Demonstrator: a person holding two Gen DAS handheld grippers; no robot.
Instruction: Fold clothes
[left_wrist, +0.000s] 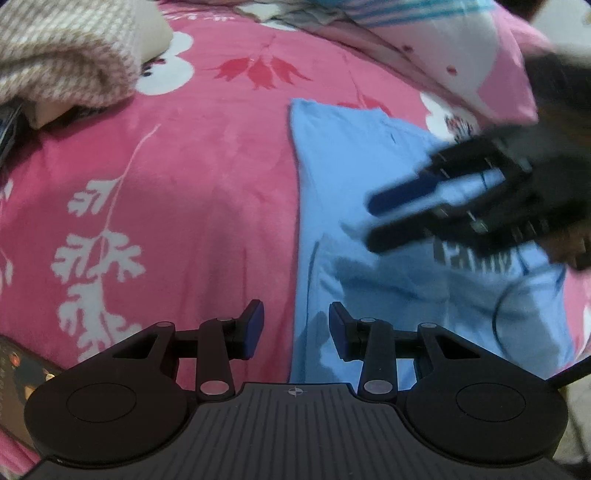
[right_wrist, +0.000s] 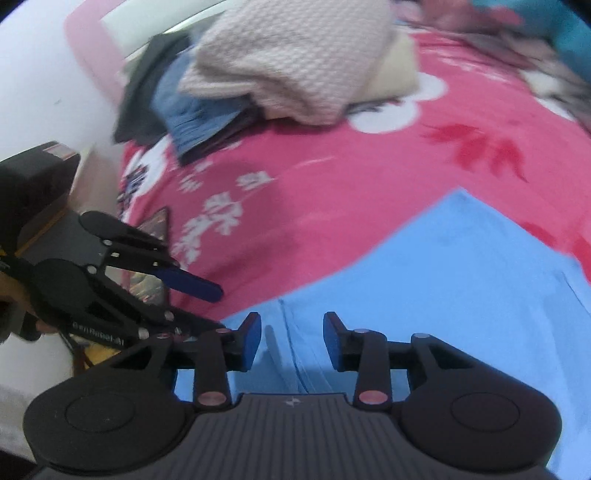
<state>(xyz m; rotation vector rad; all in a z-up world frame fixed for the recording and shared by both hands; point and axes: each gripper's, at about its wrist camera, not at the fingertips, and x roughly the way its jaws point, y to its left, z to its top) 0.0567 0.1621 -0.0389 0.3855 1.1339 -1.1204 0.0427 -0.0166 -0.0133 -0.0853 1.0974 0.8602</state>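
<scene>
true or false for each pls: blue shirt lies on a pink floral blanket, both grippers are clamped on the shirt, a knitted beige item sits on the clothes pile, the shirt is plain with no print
1. The blue shirt lies on a pink floral blanket. True.
2. Both grippers are clamped on the shirt. False: the left gripper and right gripper both stand open, nothing between the pads.
3. A knitted beige item sits on the clothes pile. True.
4. The shirt is plain. False: grey lettering shows on it.

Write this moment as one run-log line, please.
garment: blue shirt flat on pink blanket | left claw: open, empty | right claw: open, empty
</scene>
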